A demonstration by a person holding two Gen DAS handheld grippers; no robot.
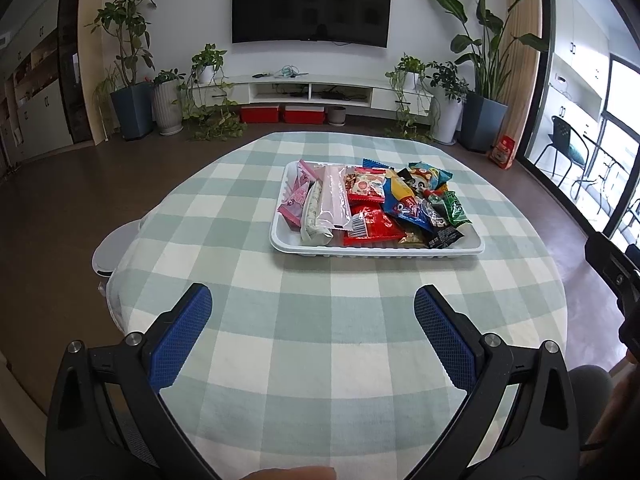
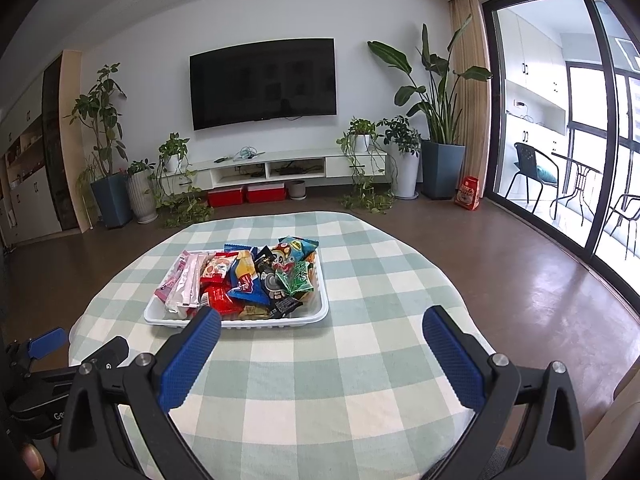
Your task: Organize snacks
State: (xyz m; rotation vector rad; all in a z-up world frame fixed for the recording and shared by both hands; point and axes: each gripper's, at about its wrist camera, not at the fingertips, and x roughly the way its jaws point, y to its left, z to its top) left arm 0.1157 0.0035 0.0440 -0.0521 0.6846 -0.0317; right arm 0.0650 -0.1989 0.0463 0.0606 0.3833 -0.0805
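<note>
A white tray (image 1: 280,244) sits on a round table with a green-and-cream checked cloth (image 1: 320,340), holding several wrapped snacks: pink packets (image 1: 332,198) on its left, red ones (image 1: 374,224) in the middle, blue, black and green ones (image 1: 452,208) on its right. My left gripper (image 1: 313,304) hangs open over the cloth, short of the tray, nothing between its blue pads. In the right wrist view the same tray (image 2: 320,312) lies ahead and left of my open, empty right gripper (image 2: 322,326). The left gripper (image 2: 48,344) shows at that view's lower left.
Potted plants (image 2: 104,152), a wall television (image 2: 262,82) and a low white cabinet (image 2: 280,164) with red boxes (image 2: 248,194) stand beyond the table. A glass sliding door (image 2: 560,140) is at the right. A white round object (image 1: 108,252) peeks out past the table's left edge.
</note>
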